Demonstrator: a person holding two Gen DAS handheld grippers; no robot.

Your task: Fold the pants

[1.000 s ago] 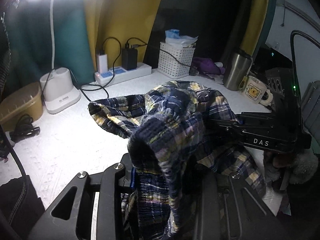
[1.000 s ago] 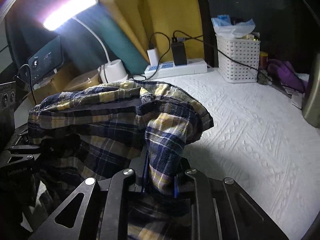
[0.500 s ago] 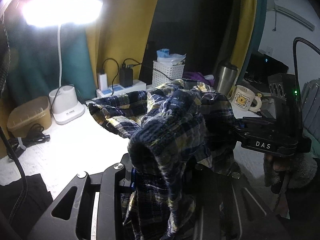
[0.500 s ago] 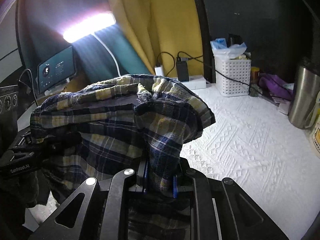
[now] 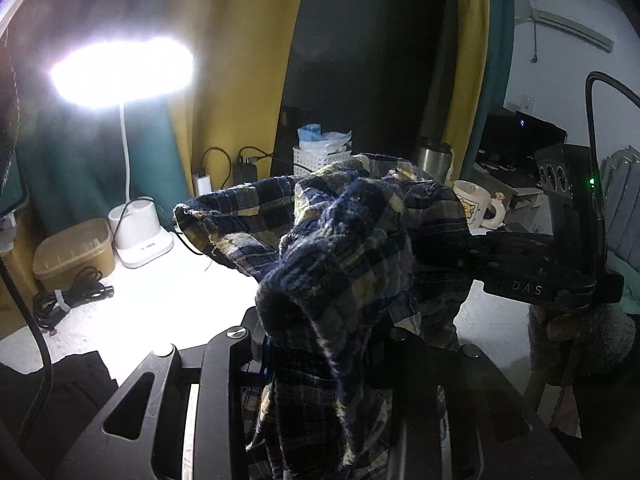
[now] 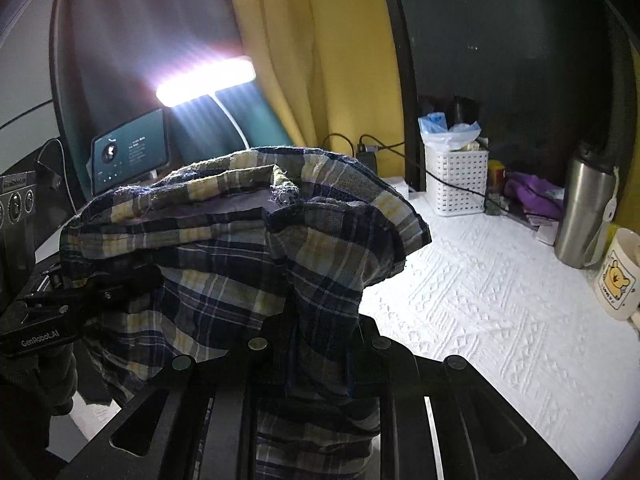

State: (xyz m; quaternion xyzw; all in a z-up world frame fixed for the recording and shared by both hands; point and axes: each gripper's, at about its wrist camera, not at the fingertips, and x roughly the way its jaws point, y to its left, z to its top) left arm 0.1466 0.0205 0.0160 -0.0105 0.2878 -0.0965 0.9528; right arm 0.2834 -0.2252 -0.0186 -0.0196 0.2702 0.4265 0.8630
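Two claws carry one bundle of cloth above the worktop (image 6: 500, 320), a wide surface under a white textured cover that lies bare below and to the right of the load. Next in size, the plaid pants (image 6: 240, 248) hang bunched in the air between the two tools, their blue, yellow and white check draped in loose folds, with one open hem or leg end jutting toward the lamp (image 5: 122, 68) in the left wrist view. Both grips are clamped on the fabric: the left claw (image 5: 320, 364) pinches a thick wad of it, and the right claw (image 6: 316, 344) is closed nearly tight on a thinner gather. Smaller things line the back edge, namely a white basket (image 6: 456, 180), a steel flask (image 6: 586, 212), and a mug (image 6: 618, 276) with a bear print. As a judgement, the risk lies in the crumpled state of the garment: laid down like this, it would likely land twisted, so any fold would trap creases. A trailing leg could also sweep the mug or flask if the bundle swings right. The left wad is bulky, so an outer layer might slide free of that grip.
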